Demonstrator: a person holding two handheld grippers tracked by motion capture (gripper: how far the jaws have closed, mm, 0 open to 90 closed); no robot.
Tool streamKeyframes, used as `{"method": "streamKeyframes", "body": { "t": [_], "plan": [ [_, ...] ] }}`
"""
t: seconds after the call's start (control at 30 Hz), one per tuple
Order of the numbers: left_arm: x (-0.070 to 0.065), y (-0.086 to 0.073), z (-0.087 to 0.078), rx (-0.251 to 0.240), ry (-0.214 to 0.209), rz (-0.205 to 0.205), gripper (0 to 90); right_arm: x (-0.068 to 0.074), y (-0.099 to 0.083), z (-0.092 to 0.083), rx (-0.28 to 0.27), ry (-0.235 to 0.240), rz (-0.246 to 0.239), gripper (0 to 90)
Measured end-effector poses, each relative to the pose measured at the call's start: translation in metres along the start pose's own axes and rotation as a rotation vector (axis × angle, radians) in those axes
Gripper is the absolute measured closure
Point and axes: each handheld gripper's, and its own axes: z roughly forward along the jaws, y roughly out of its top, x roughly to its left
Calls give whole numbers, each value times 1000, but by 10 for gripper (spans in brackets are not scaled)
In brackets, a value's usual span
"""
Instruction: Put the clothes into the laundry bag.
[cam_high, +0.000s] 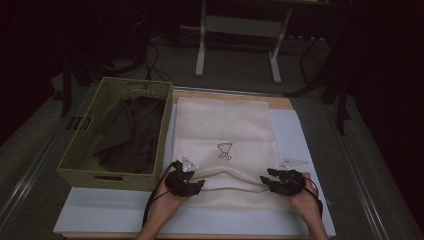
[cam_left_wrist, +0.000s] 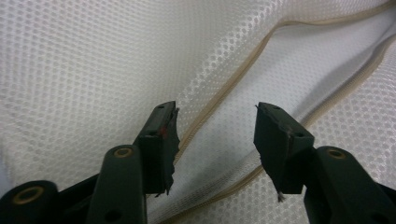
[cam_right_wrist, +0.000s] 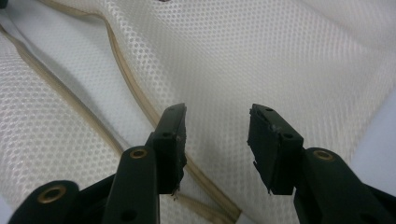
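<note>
A cream mesh cloth (cam_high: 225, 125) with a small brown embroidered figure (cam_high: 225, 150) lies spread on a white board (cam_high: 295, 135). Its near part is folded into a ridge. My left gripper (cam_high: 192, 184) sits at the left end of that ridge and my right gripper (cam_high: 268, 182) at the right end. In the left gripper view the left gripper (cam_left_wrist: 215, 109) stands open just above the cloth (cam_left_wrist: 93, 70), with a beige hem (cam_left_wrist: 224, 88) running between the jaws. The right gripper (cam_right_wrist: 217, 109) is open too, over the cloth (cam_right_wrist: 289, 56) beside its hem (cam_right_wrist: 126, 74).
A green woven basket (cam_high: 75, 150) holding dark cloth (cam_high: 127, 132) stands left of the board, touching its edge. A white table frame (cam_high: 240, 30) stands on the floor beyond the table. A hand holds each gripper at the near edge.
</note>
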Motion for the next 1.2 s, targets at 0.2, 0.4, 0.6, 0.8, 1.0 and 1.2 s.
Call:
{"method": "streamKeyframes", "body": {
  "t": [0.2, 0.4, 0.6, 0.8, 1.0, 1.2],
  "plan": [
    [0, 3, -2, 26, 5, 10, 486, 13, 11, 7, 16, 18, -76, 550],
    [1, 10, -6, 70, 10, 12, 477, 21, 22, 15, 30, 43, -110, 536],
    [-1, 18, -10, 85, 32, 35, 472, 30, 35, 27, 52, 75, -144, 478],
    [1, 25, -9, 125, 44, 34, 469, 40, 49, 47, 80, 69, -185, 397],
    [0, 30, -6, 156, 47, 45, 466, 47, 67, 73, 132, 80, -222, 295],
    [-2, 36, -12, 167, 48, 51, 464, 51, 83, 98, 170, 37, -256, 399]
  ]
}}
